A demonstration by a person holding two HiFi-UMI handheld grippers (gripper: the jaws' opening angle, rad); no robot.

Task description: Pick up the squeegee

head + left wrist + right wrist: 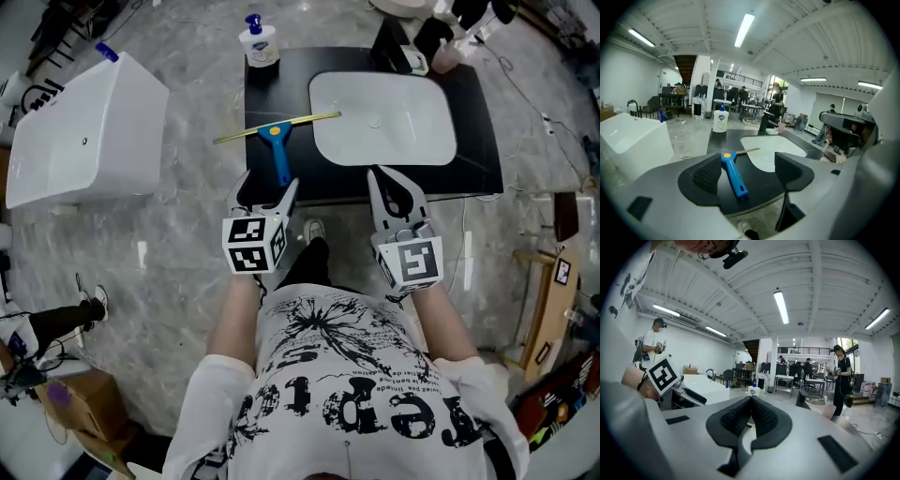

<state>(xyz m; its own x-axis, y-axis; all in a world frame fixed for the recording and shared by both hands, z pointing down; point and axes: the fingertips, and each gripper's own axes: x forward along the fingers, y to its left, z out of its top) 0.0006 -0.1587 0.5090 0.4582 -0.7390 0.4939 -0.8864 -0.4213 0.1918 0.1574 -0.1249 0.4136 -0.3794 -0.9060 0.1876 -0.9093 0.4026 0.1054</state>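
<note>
Squeegee [278,150] untouched on counter [473,122], 12 o'clock of left gripper [268,192], jaws wide, empty. Right gripper [751,401] pinched closed, empty. Grasp, lift pending.

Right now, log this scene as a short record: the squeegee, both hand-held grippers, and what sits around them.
squeegee: flat on the black counter, blue handle toward the person, blade crosswise at the far end
left hand-held gripper: open, handle end lined up between its jaws, not gripped
right hand-held gripper: shut, empty, by the counter's front edge
basin: white, right of the squeegee
soap bottle: upright, counter's back left corner
</note>
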